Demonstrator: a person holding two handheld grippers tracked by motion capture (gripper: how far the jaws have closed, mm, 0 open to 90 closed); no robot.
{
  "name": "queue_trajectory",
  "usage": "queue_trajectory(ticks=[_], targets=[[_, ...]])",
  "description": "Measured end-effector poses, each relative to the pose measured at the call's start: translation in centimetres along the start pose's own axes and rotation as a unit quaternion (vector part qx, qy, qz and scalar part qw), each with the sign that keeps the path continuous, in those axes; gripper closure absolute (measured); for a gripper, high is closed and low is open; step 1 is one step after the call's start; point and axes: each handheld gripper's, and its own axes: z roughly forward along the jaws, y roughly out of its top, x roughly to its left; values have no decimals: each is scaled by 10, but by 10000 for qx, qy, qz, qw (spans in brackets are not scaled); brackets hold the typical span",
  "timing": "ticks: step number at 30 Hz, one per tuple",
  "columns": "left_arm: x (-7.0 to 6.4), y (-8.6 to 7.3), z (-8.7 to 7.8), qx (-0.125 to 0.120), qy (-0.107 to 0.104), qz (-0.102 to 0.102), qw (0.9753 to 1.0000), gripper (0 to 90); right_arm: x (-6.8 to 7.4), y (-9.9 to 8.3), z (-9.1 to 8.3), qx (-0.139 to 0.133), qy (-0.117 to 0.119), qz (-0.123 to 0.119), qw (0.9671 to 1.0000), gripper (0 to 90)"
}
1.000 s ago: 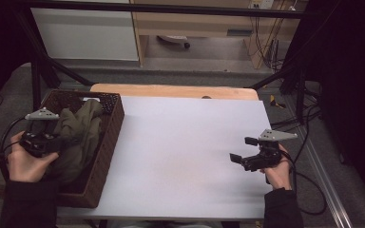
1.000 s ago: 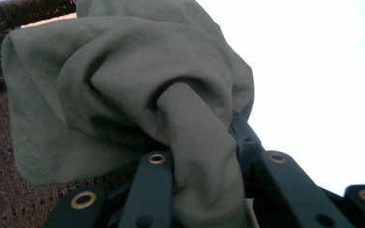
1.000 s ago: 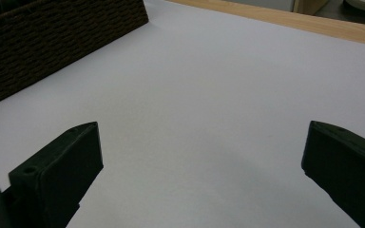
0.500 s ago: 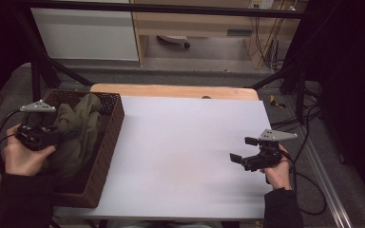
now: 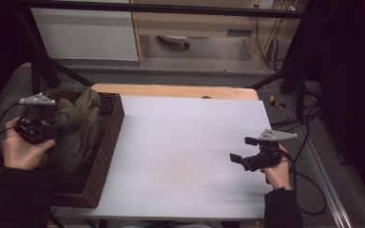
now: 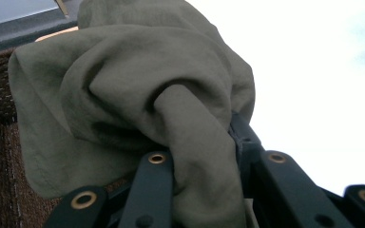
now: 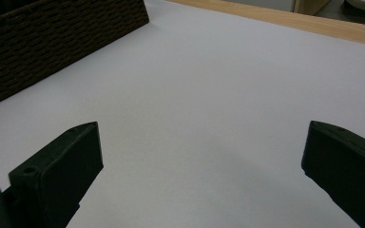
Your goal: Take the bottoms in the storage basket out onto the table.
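Observation:
An olive-green cloth (image 5: 78, 128) is bunched up over the dark wicker basket (image 5: 105, 147) at the table's left. My left gripper (image 5: 52, 129) is shut on a fold of that cloth (image 6: 190, 142), lifting it above the basket; the rest of the fabric hangs down into the basket. In the left gripper view the pinched fold runs down between the two black jaws. My right gripper (image 5: 240, 152) is held low over the white table top (image 5: 185, 142) at the right, open with nothing between its fingers (image 7: 62, 166).
The basket's woven side (image 7: 52, 38) stands at the left edge of the white top. A wooden table edge (image 5: 171, 90) runs along the back. Cables (image 5: 309, 142) hang off the right side, and black frame bars cross behind.
My left gripper has risen and drawn back toward the left with the cloth, pulling the fabric higher out of the basket. The right gripper has stayed put.

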Motion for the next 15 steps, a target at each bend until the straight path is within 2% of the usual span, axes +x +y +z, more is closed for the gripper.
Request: queue_trajectory(ticks=[15], targets=[[-5, 16, -7, -123, 38, 96, 9999, 747, 0, 0, -1, -18, -5, -3, 10000, 5]])
